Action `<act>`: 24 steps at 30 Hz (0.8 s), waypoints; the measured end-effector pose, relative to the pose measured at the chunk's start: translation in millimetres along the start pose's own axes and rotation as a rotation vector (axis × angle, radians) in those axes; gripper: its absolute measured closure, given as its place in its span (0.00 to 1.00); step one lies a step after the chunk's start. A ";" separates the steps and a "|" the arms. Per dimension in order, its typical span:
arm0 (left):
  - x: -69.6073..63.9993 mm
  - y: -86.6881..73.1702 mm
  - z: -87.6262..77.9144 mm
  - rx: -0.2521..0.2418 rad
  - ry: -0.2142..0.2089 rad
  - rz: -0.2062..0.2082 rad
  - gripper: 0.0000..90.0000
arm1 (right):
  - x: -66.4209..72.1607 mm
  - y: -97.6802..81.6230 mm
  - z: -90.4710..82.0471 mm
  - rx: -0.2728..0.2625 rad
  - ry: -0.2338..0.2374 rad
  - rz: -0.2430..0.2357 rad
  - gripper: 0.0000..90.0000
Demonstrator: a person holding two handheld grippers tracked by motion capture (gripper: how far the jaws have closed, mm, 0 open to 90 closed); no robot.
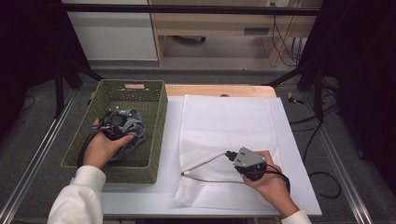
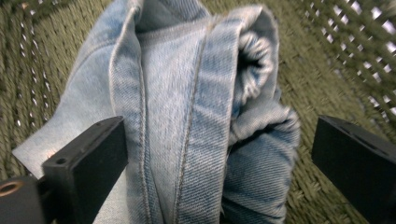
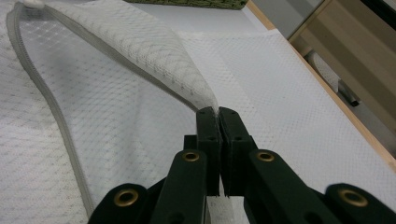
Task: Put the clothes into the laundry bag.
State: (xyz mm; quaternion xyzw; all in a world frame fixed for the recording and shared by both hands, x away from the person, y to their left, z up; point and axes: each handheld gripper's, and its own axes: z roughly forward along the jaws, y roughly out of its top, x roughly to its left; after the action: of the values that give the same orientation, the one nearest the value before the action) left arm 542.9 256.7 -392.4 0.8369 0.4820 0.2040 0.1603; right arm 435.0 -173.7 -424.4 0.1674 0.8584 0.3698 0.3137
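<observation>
Inside the green basket (image 1: 156, 121), left of the white mesh bag (image 1: 224, 126), the left tongs (image 2: 219, 163) are spread around the folded jeans (image 2: 196, 116). The right tongs (image 3: 217, 122) are pinched on the bag's lifted edge; a slip could be caused by thin mesh.

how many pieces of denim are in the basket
1: a bunched pair of jeans lies in the green woven basket, between the open left gripper's jaws. More could be hidden under it.
</observation>
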 end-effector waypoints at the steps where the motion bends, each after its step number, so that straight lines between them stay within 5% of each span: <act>1: -0.1 -0.6 1.6 0.012 0.004 -0.002 0.03 | 0.5 0.3 0.2 0.000 0.003 0.000 0.98; 6: 5.7 -3.2 10.1 -0.014 0.007 -0.016 0.03 | 1.9 1.1 1.0 0.004 0.008 -0.004 0.98; 19: 6.9 -4.0 32.2 0.028 -0.051 -0.009 0.00 | 2.2 2.0 2.3 0.003 0.013 -0.003 0.98; 24: 2.0 -4.6 31.8 0.066 0.004 0.047 0.23 | 3.1 2.2 4.1 0.009 0.015 -0.010 0.98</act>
State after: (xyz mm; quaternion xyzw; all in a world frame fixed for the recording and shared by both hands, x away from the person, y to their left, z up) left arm 556.1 258.4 -421.6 0.8523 0.4691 0.1936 0.1269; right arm 435.5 -168.5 -426.2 0.1619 0.8631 0.3658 0.3083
